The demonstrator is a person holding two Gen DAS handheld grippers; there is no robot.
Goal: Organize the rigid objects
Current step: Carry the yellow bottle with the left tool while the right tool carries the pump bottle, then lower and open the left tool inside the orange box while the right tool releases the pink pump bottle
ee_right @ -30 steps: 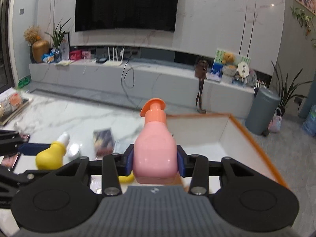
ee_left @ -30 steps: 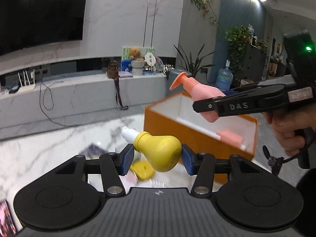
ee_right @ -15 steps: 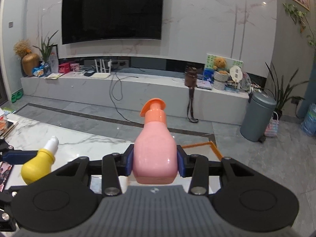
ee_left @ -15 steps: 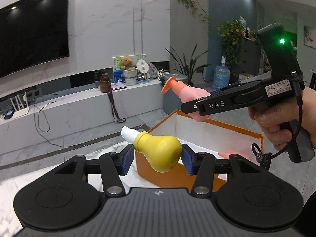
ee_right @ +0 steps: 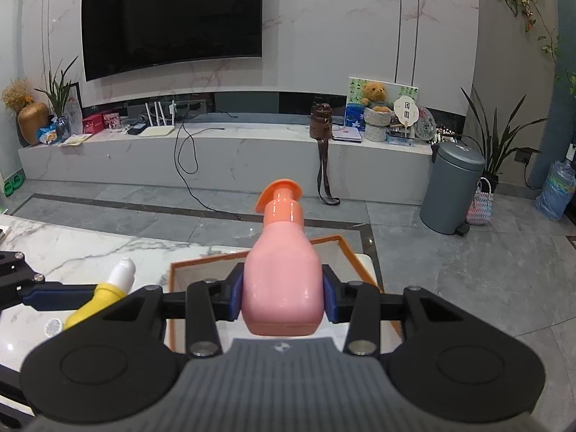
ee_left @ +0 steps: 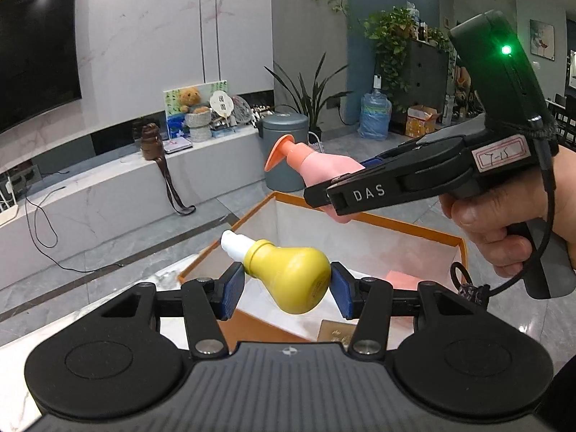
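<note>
My left gripper (ee_left: pixel 286 289) is shut on a yellow bulb-shaped bottle (ee_left: pixel 288 273) with a white cap, held over the near wall of an orange box (ee_left: pixel 424 232) with a white inside. The right gripper (ee_right: pixel 280 295) is shut on a pink pump bottle (ee_right: pixel 282 280) with an orange pump head. In the left wrist view that pink bottle (ee_left: pixel 316 171) hangs above the box's far side, with a hand (ee_left: pixel 504 230) on the gripper's handle. In the right wrist view the yellow bottle (ee_right: pixel 104 297) shows at the lower left, beside the box (ee_right: pixel 345 248).
The box stands at the corner of a white marble table (ee_right: pixel 90 248). Inside it lie a pink flat item (ee_left: pixel 403 277) and a gold card (ee_left: pixel 334 331). A small round thing (ee_right: pixel 54 325) rests on the table. Beyond the table are a grey floor, a TV bench and a bin (ee_right: pixel 450 187).
Both grippers have swung sideways with their bottles, so the box has come under them. The pink bottle now hangs over the box's far rim, the yellow one over its near wall.
</note>
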